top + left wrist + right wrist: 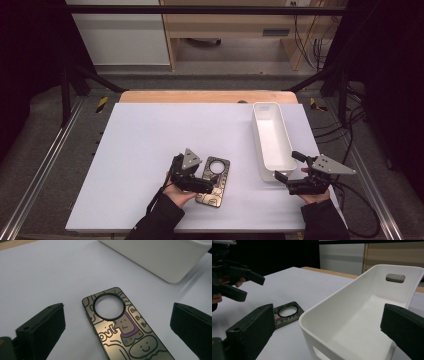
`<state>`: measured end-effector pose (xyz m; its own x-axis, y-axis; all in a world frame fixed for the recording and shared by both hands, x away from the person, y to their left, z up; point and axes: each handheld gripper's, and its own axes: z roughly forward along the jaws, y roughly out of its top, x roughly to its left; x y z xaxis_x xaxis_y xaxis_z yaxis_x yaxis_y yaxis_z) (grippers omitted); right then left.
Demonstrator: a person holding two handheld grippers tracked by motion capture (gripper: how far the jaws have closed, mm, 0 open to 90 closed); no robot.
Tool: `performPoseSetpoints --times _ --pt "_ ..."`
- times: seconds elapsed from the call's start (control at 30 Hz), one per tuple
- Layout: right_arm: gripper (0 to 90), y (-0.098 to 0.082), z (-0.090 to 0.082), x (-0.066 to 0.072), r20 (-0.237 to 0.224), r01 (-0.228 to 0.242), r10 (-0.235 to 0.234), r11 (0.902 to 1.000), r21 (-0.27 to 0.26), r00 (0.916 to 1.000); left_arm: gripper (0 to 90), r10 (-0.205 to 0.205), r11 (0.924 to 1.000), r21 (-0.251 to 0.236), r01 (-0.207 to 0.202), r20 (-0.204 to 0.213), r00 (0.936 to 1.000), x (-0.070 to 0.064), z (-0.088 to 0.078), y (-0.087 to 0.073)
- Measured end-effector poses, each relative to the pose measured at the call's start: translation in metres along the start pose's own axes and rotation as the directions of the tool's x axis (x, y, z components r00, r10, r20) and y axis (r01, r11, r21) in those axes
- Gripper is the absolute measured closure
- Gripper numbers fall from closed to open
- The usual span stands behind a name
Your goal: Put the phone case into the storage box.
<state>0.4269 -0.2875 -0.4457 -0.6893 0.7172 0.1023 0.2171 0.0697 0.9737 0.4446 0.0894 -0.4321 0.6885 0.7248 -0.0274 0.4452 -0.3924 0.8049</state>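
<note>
Right gripper [329,335]: jaws wide apart, straddling the near end of the white bin [362,315]. Phone case [285,313] lies flat beside it.

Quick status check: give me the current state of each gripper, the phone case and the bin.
left gripper: open, jaws either side of the phone case, not gripping it
right gripper: open, at the near end of the bin
phone case: flat on the table, printed side up
white bin: upright, empty
</note>
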Motion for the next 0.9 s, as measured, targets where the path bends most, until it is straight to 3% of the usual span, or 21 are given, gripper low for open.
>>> performPoseSetpoints --times 0.37,0.57,0.9 --pt "0.3 0.000 0.000 0.000 0.000 0.000 0.000 1.0000 -0.001 1.0000 0.0 -0.054 0.9951 0.082 0.056 -0.031 0.9981 -0.004 0.024 0.000" --pt "0.3 0.000 0.000 0.000 0.000 0.000 0.000 1.0000 -0.002 1.0000 0.0 -0.085 0.9912 0.098 0.088 -0.041 0.9956 -0.004 0.032 -0.002" --pt "0.3 0.000 0.000 0.000 0.000 0.000 0.000 1.0000 0.000 1.0000 0.0 -0.093 0.9861 0.133 0.099 -0.055 0.9942 -0.011 0.044 -0.004"
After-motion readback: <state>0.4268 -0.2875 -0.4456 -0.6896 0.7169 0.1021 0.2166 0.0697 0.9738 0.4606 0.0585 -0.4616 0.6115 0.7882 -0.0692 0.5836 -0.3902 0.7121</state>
